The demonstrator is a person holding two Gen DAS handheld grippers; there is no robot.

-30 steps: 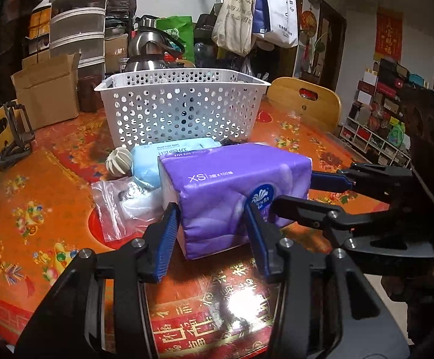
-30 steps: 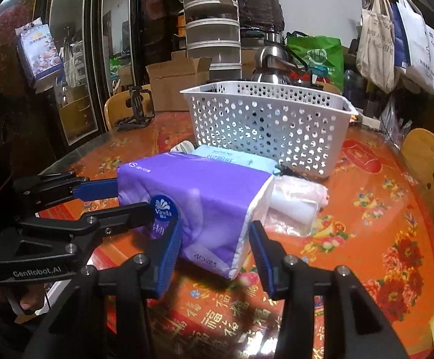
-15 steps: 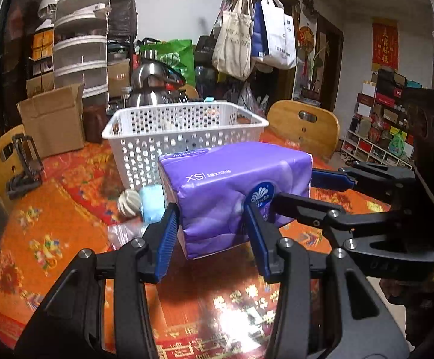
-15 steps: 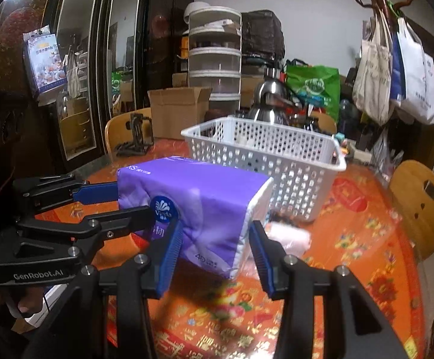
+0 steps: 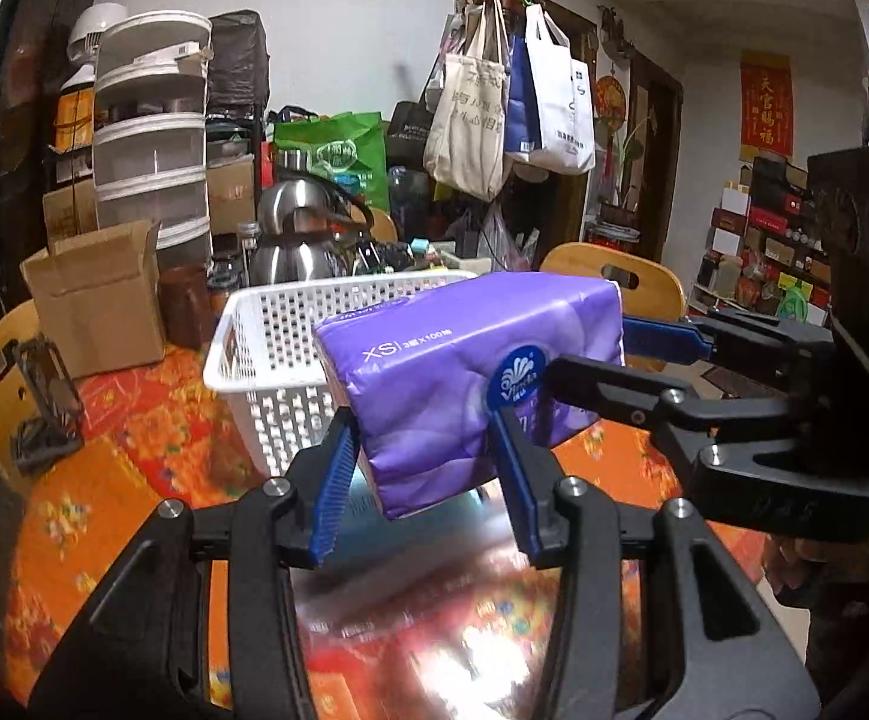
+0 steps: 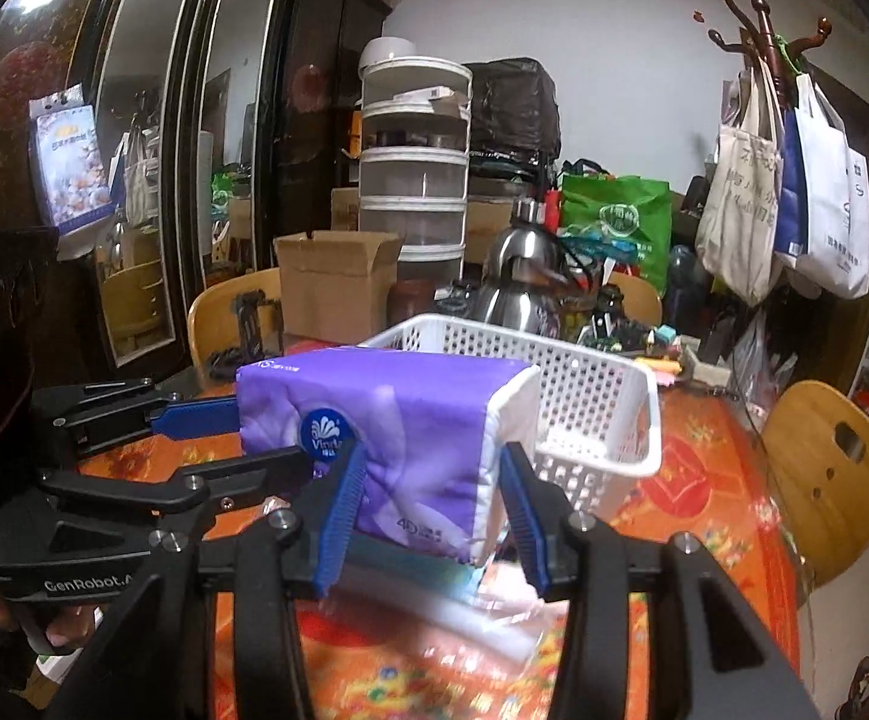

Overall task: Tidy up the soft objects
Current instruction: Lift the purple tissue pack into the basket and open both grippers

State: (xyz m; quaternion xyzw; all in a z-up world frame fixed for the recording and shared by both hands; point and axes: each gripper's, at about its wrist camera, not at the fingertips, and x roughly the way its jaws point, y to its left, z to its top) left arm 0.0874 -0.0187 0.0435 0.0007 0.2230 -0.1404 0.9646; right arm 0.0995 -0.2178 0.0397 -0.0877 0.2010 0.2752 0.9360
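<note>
A purple tissue pack hangs in the air above the orange table, in front of the white perforated basket. My left gripper is shut on one end of the pack, and my right gripper is shut on the other end; the blue pads dent the wrapper. Below the pack, blurred, lie a light blue packet and a clear plastic bag on the table.
The table carries a steel kettle, a cardboard box and clutter behind the basket. Wooden chairs stand around it; one at the left holds a black folding stand. Tote bags hang from a coat rack.
Both grippers have risen together with the tissue pack, which left the table and now sits level with the basket's rim. The packet and bag stayed below.
</note>
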